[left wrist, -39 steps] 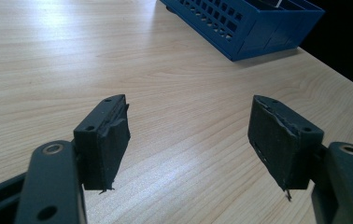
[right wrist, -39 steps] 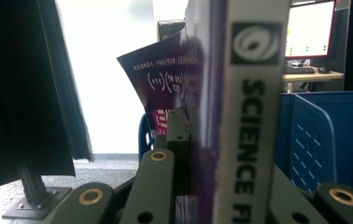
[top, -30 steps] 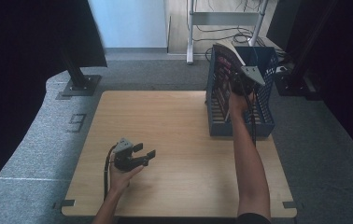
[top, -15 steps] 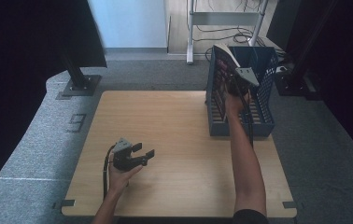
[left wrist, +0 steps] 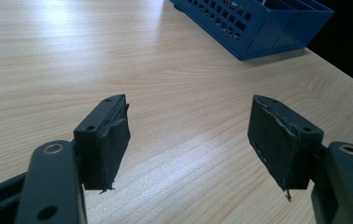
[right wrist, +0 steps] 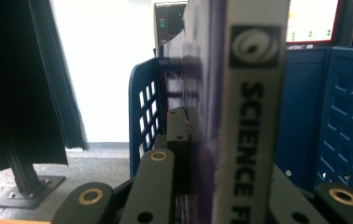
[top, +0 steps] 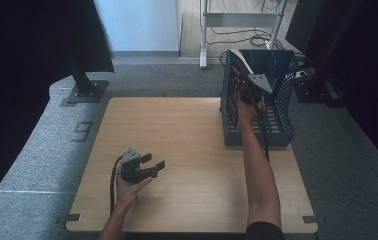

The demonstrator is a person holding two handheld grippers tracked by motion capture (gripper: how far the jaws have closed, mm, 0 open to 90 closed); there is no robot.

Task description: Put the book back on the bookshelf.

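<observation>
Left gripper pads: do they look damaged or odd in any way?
Yes. The foam on both pads of the left gripper looks torn and ragged along its edges, peeling from the black jaws above the bare table.

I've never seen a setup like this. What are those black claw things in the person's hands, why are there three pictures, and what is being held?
No robot here: a person holds a hand-operated two-jaw gripper in each hand. The high view looks down from above on a wooden table. The other two pictures come from small cameras riding on the grippers, each looking along its own black jaws.

The left gripper rests low over the table near the person, jaws open with nothing between them, as the left gripper view shows, with bare wood beneath.

The right gripper is raised at a blue perforated basket standing on the far right of the table. Its jaws are shut on a book, seen spine-on in the right gripper view, with "SCIENCE" printed on the spine. The book appears to sit at the basket's top edge.
</observation>
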